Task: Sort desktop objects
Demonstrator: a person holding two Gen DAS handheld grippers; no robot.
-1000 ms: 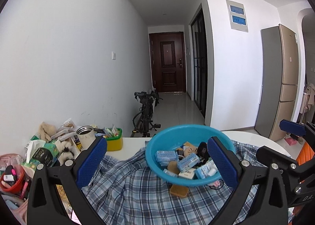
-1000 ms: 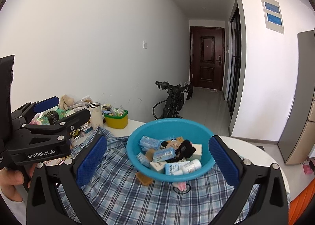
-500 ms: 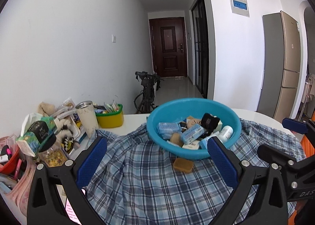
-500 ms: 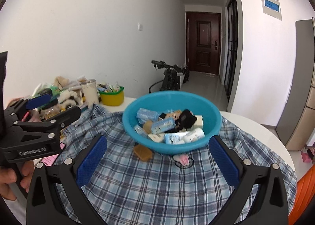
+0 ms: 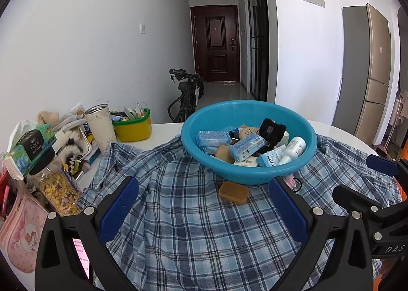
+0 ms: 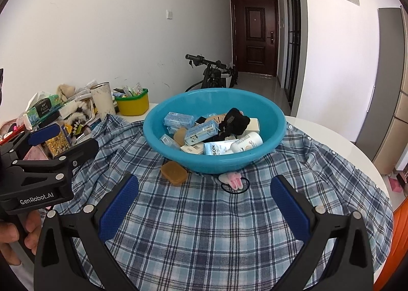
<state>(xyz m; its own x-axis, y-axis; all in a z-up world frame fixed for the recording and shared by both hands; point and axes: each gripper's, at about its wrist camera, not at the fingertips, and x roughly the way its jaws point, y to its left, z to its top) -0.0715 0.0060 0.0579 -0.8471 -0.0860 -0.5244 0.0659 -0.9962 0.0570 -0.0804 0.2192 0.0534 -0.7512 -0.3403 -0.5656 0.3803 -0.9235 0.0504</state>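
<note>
Plaid shirt covers white table; blue basin atop; hallway beyond.

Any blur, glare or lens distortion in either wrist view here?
Left wrist view: sharp, daylit, strong fisheye bending the walls; dark corner vignette; blue basin evenly lit. Right wrist view: equally sharp, same curvature, soft shadow under the basin on the plaid shirt; no strong glare.
</note>
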